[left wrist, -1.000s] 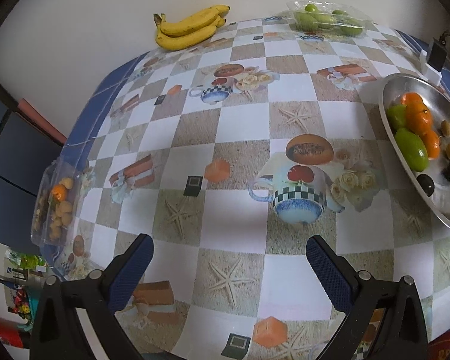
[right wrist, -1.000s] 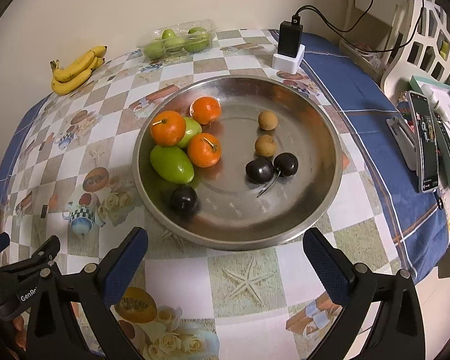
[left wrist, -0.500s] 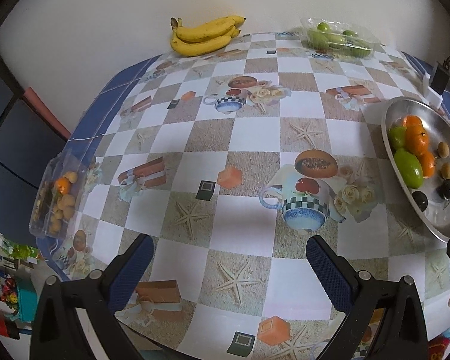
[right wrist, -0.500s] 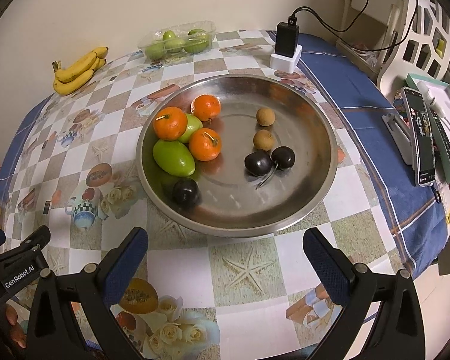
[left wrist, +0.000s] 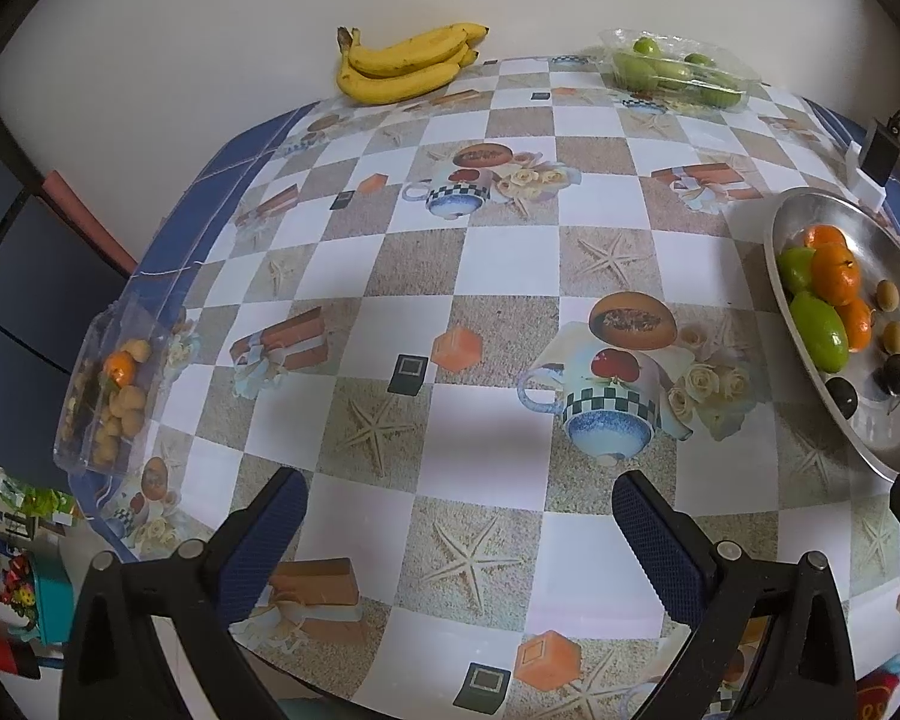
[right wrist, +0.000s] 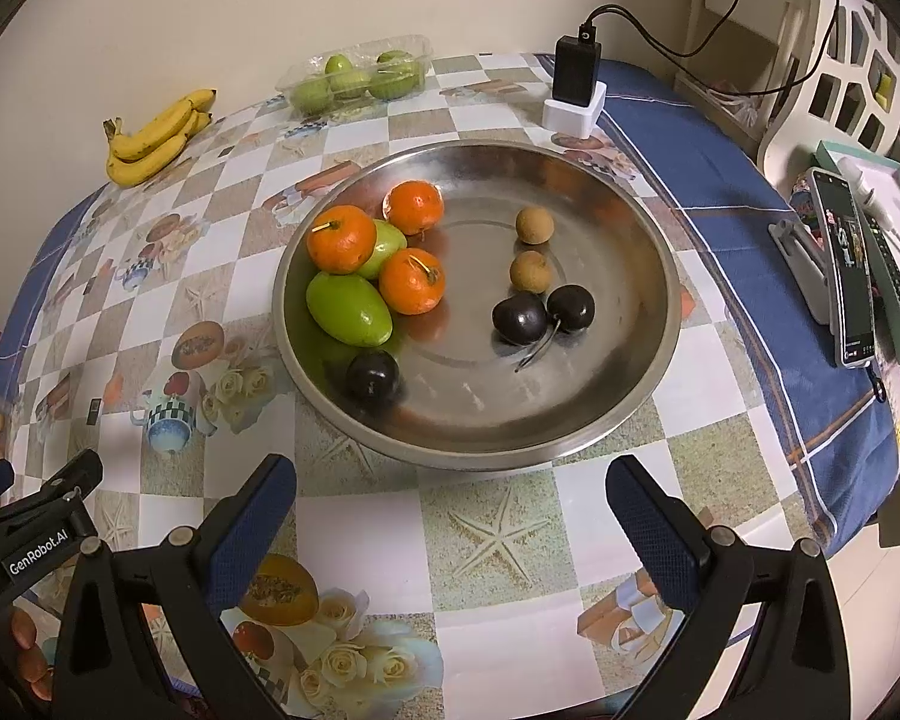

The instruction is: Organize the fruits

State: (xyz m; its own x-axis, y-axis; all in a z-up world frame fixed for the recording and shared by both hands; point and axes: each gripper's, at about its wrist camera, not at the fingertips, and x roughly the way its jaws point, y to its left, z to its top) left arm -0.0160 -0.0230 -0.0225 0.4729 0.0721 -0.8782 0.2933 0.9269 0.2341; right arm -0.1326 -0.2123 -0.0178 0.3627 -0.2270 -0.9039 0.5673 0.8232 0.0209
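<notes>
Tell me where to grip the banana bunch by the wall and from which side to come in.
Grip the banana bunch across its thick middle, coming from above with the open left gripper, one finger on the table side, one on the wall side. It lies flat, curved, stem end toward the left; the wall close behind probably leaves little room for a level approach.

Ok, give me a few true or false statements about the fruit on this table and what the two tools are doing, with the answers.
1. The metal bowl holds three oranges. True.
2. The bananas lie inside the bowl. False: they lie on the tablecloth near the wall.
3. The right tool grips a cherry. False: it is open and empty.
4. The green fruits by the wall sit in a clear plastic box. True.
5. The left tool is open, holding nothing. True.
</notes>
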